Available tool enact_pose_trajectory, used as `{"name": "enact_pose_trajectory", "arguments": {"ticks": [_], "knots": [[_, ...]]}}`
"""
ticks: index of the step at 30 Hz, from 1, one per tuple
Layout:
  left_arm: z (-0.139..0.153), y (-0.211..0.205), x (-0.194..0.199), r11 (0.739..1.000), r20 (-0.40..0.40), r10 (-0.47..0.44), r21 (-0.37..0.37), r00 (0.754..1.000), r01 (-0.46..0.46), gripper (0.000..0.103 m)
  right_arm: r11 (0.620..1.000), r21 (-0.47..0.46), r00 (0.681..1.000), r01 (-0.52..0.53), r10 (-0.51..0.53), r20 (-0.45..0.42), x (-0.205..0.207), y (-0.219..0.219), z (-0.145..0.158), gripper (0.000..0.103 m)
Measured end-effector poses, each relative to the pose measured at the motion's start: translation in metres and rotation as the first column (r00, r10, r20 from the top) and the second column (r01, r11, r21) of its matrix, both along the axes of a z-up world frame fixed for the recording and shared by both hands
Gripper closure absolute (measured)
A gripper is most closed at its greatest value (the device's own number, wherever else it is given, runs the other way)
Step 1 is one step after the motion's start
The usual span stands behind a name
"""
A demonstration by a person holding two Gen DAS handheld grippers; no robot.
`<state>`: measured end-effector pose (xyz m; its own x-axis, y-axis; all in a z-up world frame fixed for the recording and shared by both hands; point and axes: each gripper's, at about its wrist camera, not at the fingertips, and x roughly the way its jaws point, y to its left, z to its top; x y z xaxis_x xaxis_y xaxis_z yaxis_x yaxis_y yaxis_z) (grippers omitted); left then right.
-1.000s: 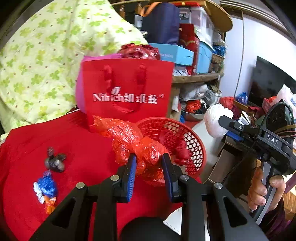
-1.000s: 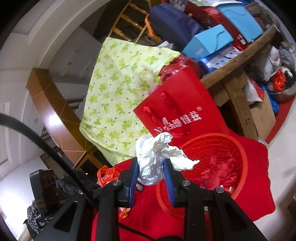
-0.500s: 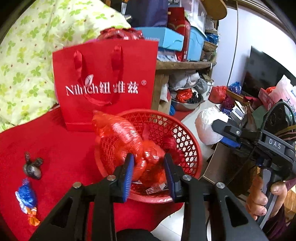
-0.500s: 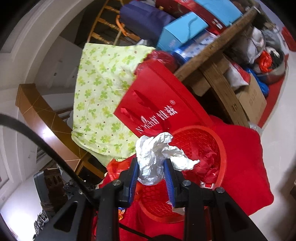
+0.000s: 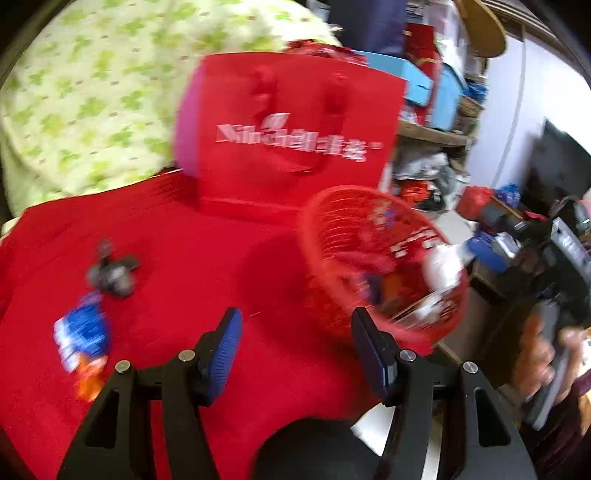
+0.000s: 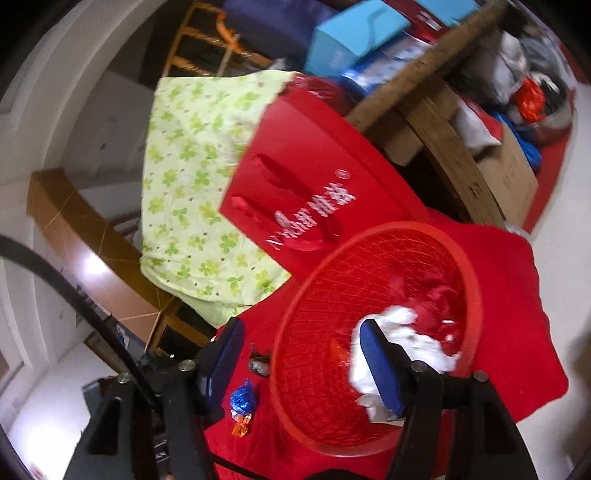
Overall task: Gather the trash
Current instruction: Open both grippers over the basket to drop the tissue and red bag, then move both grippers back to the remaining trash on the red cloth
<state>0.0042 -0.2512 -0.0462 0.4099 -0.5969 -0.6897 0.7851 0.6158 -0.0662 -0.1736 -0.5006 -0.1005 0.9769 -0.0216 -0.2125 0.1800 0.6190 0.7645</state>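
A red mesh basket [image 5: 310, 236] [image 6: 291, 332] stands on the red tablecloth and holds red plastic trash and a crumpled white paper [image 6: 410, 336] [image 5: 443, 266]. My left gripper [image 5: 297, 341] is open and empty, just left of the basket. My right gripper [image 6: 303, 354] is open and empty above the basket's near side. A blue candy wrapper [image 5: 83, 336] [image 6: 242, 400] and a dark wrapper [image 5: 110, 273] [image 6: 258, 363] lie on the cloth left of the basket.
A red paper gift bag [image 5: 291, 136] [image 6: 310, 192] stands behind the basket. A green clover-print cloth [image 5: 85, 96] [image 6: 195, 192] hangs behind. Cluttered shelves with boxes [image 6: 354, 33] are at the back right. The table edge drops to the floor on the right.
Both grippers opened. The red plastic bag and the white paper dropped into the basket. My left gripper swung left, away from the basket.
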Motion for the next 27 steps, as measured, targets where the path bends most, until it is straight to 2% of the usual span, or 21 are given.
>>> {"name": "enact_pose_trajectory", "arguments": {"ticks": [4, 7, 12, 16, 21, 27], "knots": [[-0.003, 0.054, 0.010, 0.995, 0.030, 0.103, 0.004, 0.994, -0.103, 0.041, 0.998, -0.059, 0.999, -0.038, 0.039, 0.025, 0.005, 0.022, 0.021, 0.034], [-0.005, 0.104, 0.016, 0.980, 0.049, 0.197, 0.005, 0.979, -0.197, 0.041, 0.992, -0.096, 0.996, -0.081, 0.084, 0.030, 0.015, 0.043, 0.033, 0.034], [-0.009, 0.184, 0.027, 0.936, 0.047, 0.353, -0.016, 0.935, -0.352, 0.041, 0.972, -0.147, 0.982, -0.185, 0.189, 0.016, 0.043, 0.086, 0.046, 0.034], [-0.018, 0.229, 0.035, 0.898, 0.019, 0.440, -0.033, 0.898, -0.439, 0.041, 0.948, -0.169, 0.963, -0.269, 0.270, -0.022, 0.070, 0.121, 0.050, 0.034], [-0.033, 0.269, 0.043, 0.863, -0.010, 0.502, -0.047, 0.865, -0.502, 0.041, 0.913, -0.186, 0.932, -0.363, 0.354, -0.082, 0.102, 0.162, 0.049, 0.034], [-0.056, 0.292, 0.049, 0.853, -0.058, 0.518, -0.046, 0.854, -0.520, 0.040, 0.868, -0.196, 0.889, -0.455, 0.430, -0.159, 0.139, 0.205, 0.039, 0.034]]}}
